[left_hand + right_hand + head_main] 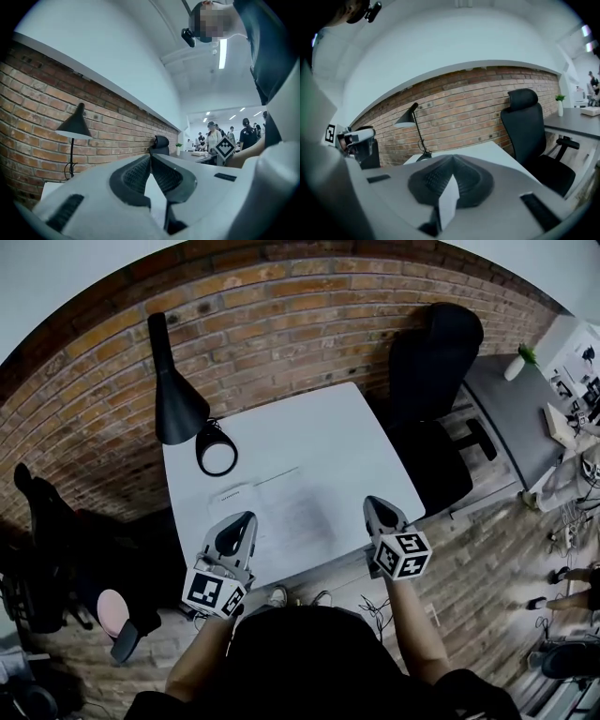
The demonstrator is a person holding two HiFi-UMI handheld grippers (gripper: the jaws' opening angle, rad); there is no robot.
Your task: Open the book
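A thin white book (281,507) lies flat on the white table (328,427), near its front edge, with faint print facing up. I cannot tell how its pages stand. My left gripper (246,518) hovers over the table's front left, beside the book's left part, shut with nothing in it (151,157). My right gripper (372,501) hangs at the front right corner, to the right of the book, its jaws shut and empty (452,159). Neither gripper touches the book. The book is hidden behind the jaws in both gripper views.
A black desk lamp (173,390) stands at the table's back left, its round base (216,451) close behind the book. A black office chair (431,381) sits at the right of the table, before the brick wall (281,306). A grey desk (511,409) stands further right.
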